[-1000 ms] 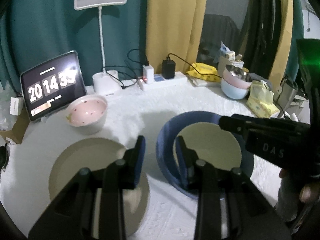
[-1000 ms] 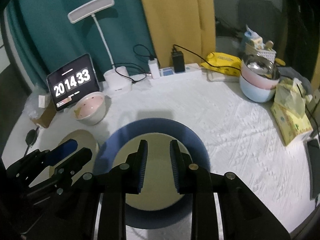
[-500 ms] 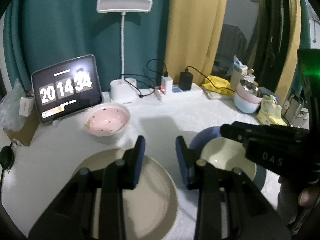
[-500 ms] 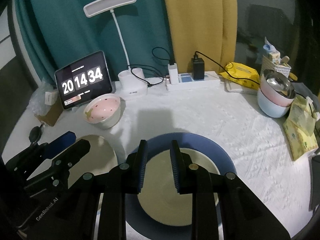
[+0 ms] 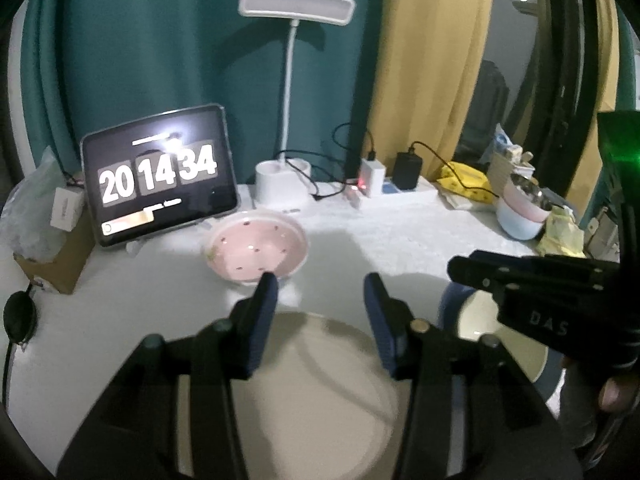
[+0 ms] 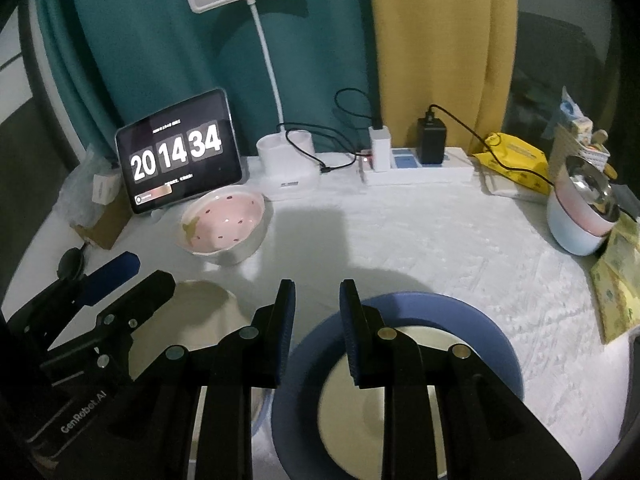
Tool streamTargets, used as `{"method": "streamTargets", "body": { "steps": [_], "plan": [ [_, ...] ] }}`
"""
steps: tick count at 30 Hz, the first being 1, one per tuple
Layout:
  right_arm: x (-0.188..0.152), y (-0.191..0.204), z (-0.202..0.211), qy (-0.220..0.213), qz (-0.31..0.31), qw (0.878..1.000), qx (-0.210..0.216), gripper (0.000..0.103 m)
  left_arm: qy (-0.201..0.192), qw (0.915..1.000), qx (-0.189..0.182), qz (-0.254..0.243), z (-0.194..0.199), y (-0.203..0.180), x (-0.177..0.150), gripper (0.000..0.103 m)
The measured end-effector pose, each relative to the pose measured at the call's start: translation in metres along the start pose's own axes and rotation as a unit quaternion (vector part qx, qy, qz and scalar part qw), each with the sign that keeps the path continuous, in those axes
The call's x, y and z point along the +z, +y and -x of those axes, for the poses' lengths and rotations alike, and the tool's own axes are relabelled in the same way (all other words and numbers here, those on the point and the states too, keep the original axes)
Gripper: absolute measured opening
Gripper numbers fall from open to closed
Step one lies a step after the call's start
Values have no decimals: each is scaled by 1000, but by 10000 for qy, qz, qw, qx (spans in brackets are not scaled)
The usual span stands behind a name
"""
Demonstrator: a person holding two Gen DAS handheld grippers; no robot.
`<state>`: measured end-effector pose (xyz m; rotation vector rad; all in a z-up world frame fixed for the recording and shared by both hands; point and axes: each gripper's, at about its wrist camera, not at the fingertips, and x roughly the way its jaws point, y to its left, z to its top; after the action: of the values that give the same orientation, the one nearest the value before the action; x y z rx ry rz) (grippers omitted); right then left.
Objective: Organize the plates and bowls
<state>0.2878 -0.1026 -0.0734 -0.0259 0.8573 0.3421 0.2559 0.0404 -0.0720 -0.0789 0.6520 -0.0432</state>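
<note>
Plates could be knocked together and chipped. Nothing is held: the left gripper is spread over the cream plate, the right gripper over the blue-rimmed plate beside it.

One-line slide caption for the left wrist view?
Open left gripper above beige plate, pink bowl beyond.

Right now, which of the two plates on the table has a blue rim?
The blue-rimmed plate with a cream centre, under the right gripper. The other plate, under the left gripper, is plain beige all over.
</note>
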Motion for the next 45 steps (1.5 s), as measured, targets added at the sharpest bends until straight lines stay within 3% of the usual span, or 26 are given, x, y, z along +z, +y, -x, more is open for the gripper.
{"method": "streamTargets", "body": {
  "steps": [21, 26, 36, 45],
  "plan": [
    [39, 33, -58, 149, 196, 9996, 169, 25, 280, 9981, 327, 438, -53, 82, 19, 46],
    [47, 44, -81, 315, 146, 9992, 213, 32, 469, 9970, 344, 516, -72, 100, 20, 46],
    [54, 60, -125, 710, -78, 9970, 281, 33, 929, 9921, 241, 802, -106, 120, 19, 46],
    [48, 68, -165, 1181, -382, 9922, 109, 33, 1152, 9903, 150, 764, -127, 121, 16, 46]
  ]
}}
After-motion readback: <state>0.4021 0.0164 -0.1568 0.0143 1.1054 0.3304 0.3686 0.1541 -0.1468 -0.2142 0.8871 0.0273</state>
